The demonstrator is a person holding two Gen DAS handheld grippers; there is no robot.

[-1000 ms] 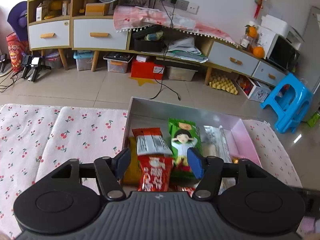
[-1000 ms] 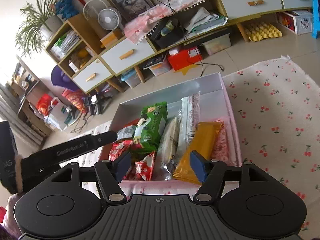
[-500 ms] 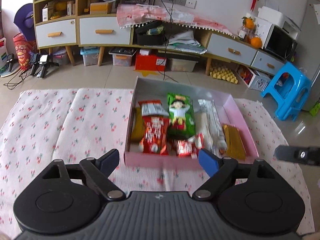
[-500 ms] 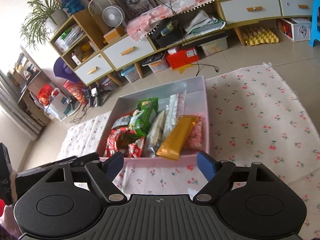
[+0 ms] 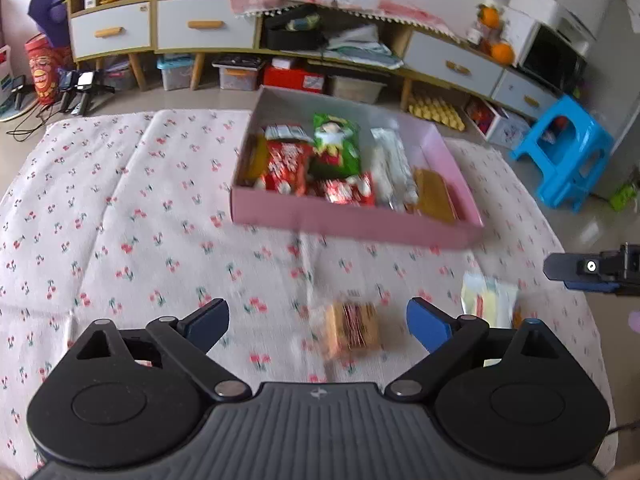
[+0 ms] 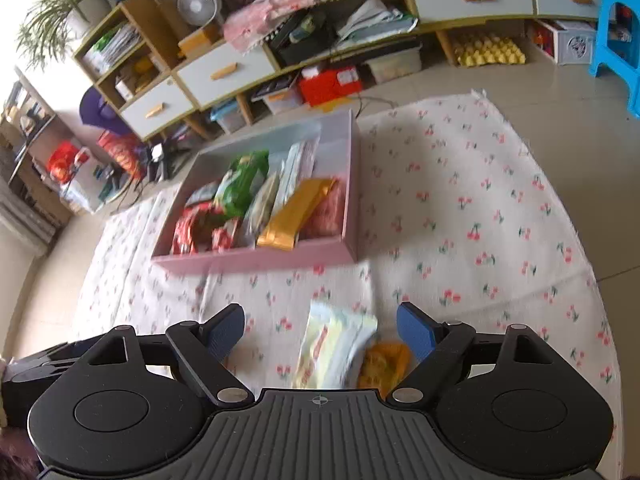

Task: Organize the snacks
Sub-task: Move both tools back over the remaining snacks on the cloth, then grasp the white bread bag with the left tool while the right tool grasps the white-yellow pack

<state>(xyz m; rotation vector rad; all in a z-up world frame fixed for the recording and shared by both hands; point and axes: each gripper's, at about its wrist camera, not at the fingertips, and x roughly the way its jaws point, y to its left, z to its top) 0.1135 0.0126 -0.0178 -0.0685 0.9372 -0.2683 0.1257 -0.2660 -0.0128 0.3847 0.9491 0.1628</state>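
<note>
We note a cherry-print cloth (image 5: 132,208) covering the table. On it: a pink box (image 5: 352,222) of snacks, a wafer pack (image 5: 354,330), a pale packet (image 6: 334,346), an orange packet (image 6: 382,362).

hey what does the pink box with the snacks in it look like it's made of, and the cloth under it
The pink box looks like matte cardboard: thin, flat, straight walls with sharp folded corners and a pale grey inside, though stiff plastic can't be ruled out. The cloth looks like soft woven cotton, white with a cherry print: it creases and its edge looks frayed.
</note>
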